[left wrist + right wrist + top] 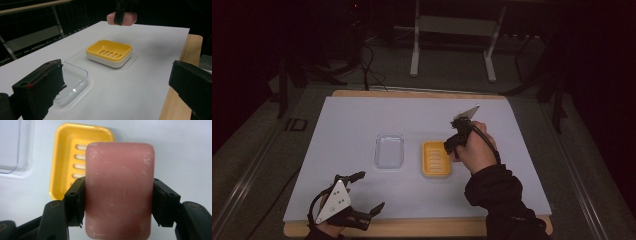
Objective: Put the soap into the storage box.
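White counter [362, 120], dark room behind. Right claw [119, 202] clamps pink soap bar [119, 190] by its long sides, held aloft; yellow soap dish [65, 157] lies below and left of it. Left claw [362, 197] gapes empty, farther off.

Lid [389, 151] left of dish [436, 159], just beside
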`<state>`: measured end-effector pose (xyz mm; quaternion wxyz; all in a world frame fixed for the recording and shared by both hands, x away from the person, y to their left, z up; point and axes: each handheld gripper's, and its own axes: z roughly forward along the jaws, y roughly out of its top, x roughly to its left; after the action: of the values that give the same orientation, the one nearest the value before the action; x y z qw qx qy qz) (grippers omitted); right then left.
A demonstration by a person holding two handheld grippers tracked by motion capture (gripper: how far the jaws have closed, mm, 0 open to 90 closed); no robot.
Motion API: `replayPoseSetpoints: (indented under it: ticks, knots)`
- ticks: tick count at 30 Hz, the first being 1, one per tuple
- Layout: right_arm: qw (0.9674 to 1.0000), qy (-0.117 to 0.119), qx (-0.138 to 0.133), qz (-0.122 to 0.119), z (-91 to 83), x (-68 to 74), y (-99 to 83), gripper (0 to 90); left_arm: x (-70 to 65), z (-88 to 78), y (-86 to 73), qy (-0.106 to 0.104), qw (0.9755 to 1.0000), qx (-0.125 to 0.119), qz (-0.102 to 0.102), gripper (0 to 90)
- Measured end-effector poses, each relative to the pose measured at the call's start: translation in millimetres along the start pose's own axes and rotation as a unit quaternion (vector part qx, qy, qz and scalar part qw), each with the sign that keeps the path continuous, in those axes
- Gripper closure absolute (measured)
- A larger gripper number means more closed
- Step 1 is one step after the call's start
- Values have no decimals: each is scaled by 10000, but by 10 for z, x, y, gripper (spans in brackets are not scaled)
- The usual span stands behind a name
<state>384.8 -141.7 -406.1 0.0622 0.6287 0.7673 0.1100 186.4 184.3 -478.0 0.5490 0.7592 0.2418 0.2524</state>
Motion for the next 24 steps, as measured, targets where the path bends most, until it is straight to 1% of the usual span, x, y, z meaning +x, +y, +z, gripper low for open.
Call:
replayPoseSetpoints:
  ticks: [3, 4, 5, 6, 7, 10, 11, 12, 13, 14, 15, 17, 20, 22, 24]
  knots:
    - [10000, 52, -46, -37, 21, 74, 4, 377, 3, -2, 0, 10, 10000, -6, -4, 4]
    - [10000, 52, -46, -37, 21, 74, 4, 377, 3, -2, 0, 10, 10000, -6, -4, 4]
    - [9999, 80, -103, -24, 23, 95, 4, 377, 6, -4, 0, 16, 10000, -4, -4, 4]
    - [9998, 172, -117, -8, 43, 144, 3, 377, 6, -3, 0, 17, 10000, 2, -2, 4]
    - [9997, 232, -111, -1, 58, 163, 1, 377, 4, -2, 0, 12, 10000, 4, 2, 4]
    - [9996, 261, -113, 0, 106, 217, -11, 376, -1, -3, 1, 8, 10000, -3, 10, 4]
    - [9995, 310, -102, 54, 129, 234, -16, 377, -1, -5, 1, 13, 10000, -3, 17, 4]
    - [9994, 328, -116, 87, 146, 244, -19, 377, 0, -7, 1, 18, 10000, -7, 20, 4]
    - [9992, 327, -199, 116, 159, 259, -24, 376, 2, -8, 1, 19, 10000, -6, 17, 4]
    - [9992, 273, -251, 128, 174, 272, -29, 377, 3, -8, 1, 24, 10000, -1, 20, 4]
    - [9992, 286, -265, 119, 194, 274, -31, 376, 2, -8, 1, 22, 10000, -6, 19, 4]
    - [9986, 401, -273, 199, 230, 285, -34, 377, 1, -6, 1, 11, 10000, -9, 16, 4]
    - [9982, 449, -307, 247, 296, 312, -46, 376, -3, -5, 1, 7, 10000, 0, 27, 4]
    - [9983, 409, -312, 266, 343, 330, -49, 376, -5, -5, 1, 8, 10000, -8, 30, 4]
    - [9979, 474, -329, 300, 394, 345, -48, 376, -5, -5, 2, 7, 10000, -5, 33, 4]
